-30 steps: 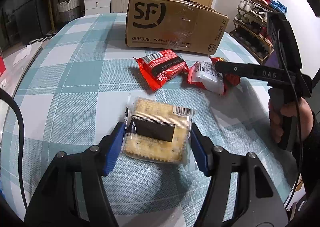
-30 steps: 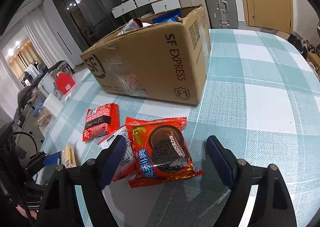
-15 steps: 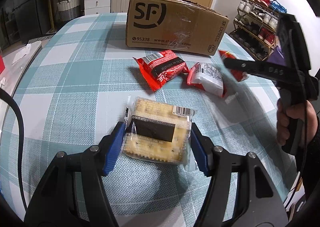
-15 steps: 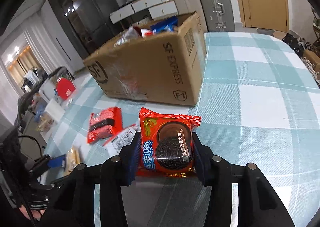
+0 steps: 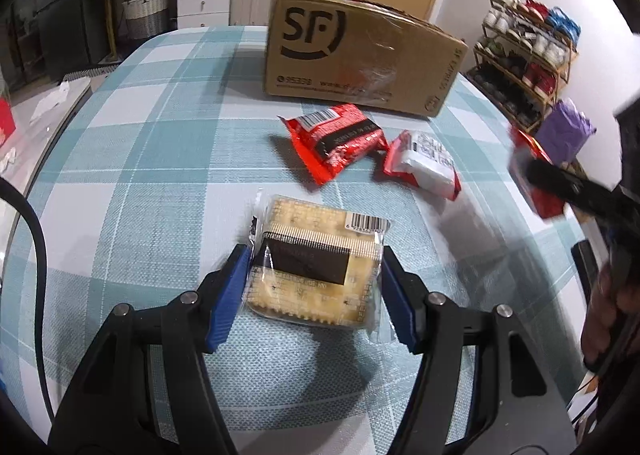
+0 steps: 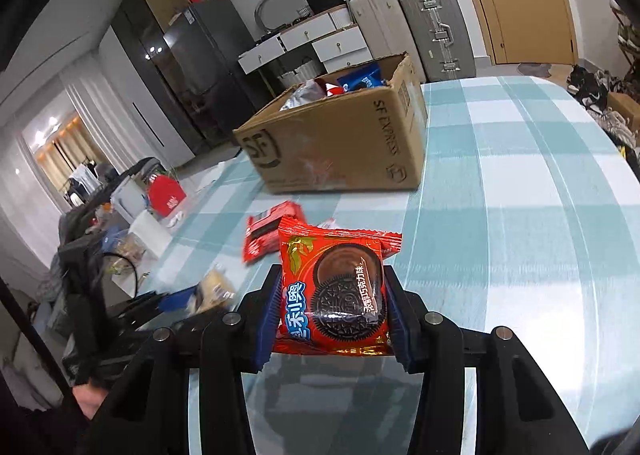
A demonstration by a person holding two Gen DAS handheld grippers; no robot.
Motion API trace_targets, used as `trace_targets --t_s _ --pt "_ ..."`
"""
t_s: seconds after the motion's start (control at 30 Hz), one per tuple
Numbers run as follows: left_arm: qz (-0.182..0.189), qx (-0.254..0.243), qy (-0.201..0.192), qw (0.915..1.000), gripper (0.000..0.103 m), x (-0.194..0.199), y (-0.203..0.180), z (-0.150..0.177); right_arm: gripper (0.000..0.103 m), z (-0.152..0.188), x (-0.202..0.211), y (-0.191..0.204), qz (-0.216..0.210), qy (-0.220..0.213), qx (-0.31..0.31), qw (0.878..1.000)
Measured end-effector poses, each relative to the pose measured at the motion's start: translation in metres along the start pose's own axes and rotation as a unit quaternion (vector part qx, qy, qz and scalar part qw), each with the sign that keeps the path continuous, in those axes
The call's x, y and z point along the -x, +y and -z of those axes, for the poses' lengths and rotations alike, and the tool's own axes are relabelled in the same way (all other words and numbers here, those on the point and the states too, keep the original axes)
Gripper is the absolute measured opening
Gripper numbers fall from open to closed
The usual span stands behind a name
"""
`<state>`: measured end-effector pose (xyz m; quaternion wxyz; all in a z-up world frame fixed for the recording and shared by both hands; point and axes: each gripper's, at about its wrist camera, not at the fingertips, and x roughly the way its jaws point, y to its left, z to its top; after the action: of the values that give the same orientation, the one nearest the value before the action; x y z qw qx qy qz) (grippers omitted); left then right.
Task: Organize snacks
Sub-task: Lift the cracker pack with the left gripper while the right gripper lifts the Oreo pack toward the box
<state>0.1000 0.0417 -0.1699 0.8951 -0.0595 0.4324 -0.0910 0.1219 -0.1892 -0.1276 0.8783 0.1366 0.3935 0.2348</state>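
A clear pack of square crackers (image 5: 308,223) lies on the checked tablecloth with my left gripper (image 5: 314,255) shut on it, blue pads against both sides. My right gripper (image 6: 332,279) is shut on a red chocolate sandwich-cookie packet (image 6: 320,247) and holds it above the table. The left wrist view shows that gripper (image 5: 536,175) blurred at the right edge, with the red packet (image 5: 528,151) in it. An open SF cardboard box (image 6: 336,143) with snacks inside stands further back. A red snack pack (image 5: 336,139) and a red-and-white one (image 5: 424,165) lie in front of the box (image 5: 360,55).
The round table (image 5: 140,175) drops off at the left and right. A shoe rack (image 5: 524,51) and a purple bag (image 5: 564,131) stand beyond the right edge. Drawers, suitcases and a fridge line the far wall.
My right gripper closed on the cookie packet and lifted it off the table, away from the other two packs. The left gripper and the crackers have kept still.
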Motion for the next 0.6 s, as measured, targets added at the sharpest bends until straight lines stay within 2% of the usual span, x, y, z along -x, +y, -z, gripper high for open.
trace_targets --t_s 0.13,0.27,0.6 --pt "0.001 0.005 -0.003 1.0000 0.061 0.006 0.001 -0.002 0.047 0.010 0.018 0.008 -0.003 -0.016 -0.003 1.000" --pt "0.010 0.004 -0.014 0.9998 0.061 0.024 -0.001 -0.011 0.047 0.006 0.037 0.014 -0.006 -0.035 0.006 0.999" --pt "0.001 -0.040 -0.071 0.9967 0.061 0.101 -0.015 -0.080 0.047 -0.040 0.090 0.054 -0.039 -0.086 0.046 0.994"
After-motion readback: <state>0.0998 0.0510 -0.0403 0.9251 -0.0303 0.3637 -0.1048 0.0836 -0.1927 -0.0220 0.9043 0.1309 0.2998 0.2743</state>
